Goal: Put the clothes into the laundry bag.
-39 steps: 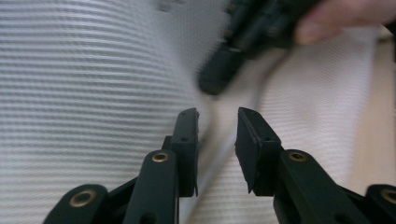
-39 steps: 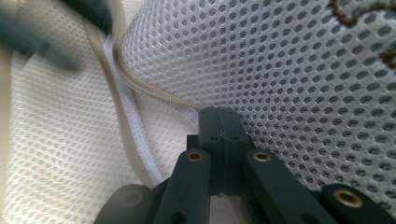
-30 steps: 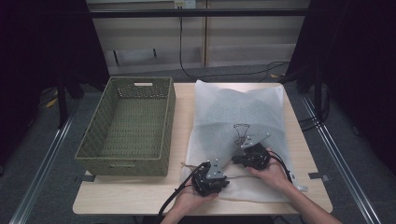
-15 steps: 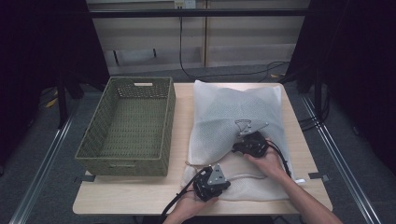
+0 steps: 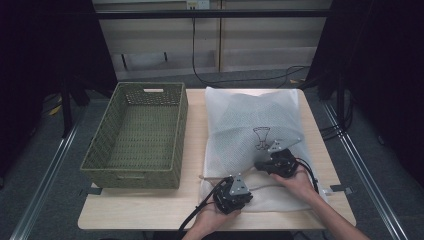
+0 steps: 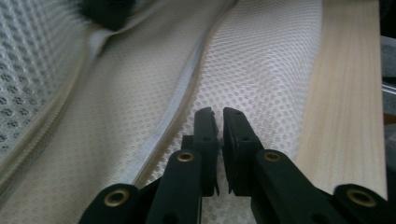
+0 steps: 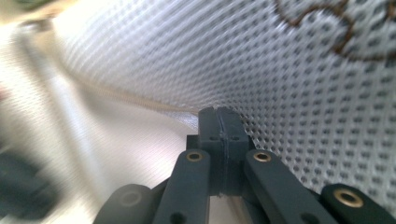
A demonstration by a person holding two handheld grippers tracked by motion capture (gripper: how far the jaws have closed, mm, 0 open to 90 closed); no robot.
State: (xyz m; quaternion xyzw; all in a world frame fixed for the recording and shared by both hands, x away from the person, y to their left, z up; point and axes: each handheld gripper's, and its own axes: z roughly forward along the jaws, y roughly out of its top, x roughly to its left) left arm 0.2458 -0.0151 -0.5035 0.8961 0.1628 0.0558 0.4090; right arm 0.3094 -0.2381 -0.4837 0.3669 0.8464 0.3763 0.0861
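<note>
Your right gripper (image 5: 264, 165) is pinched tight on an edge of the white mesh bag (image 5: 255, 125), which lies on the right side of the table (image 5: 150, 210). Your left gripper (image 5: 239, 196) sits on the bag's near edge, its fingers nearly together with a thin gap, holding nothing

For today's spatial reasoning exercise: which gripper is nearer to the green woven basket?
Left. The left gripper sits at the mesh bag's near edge, just right of the basket; the right gripper lies farther right on the bag.
</note>
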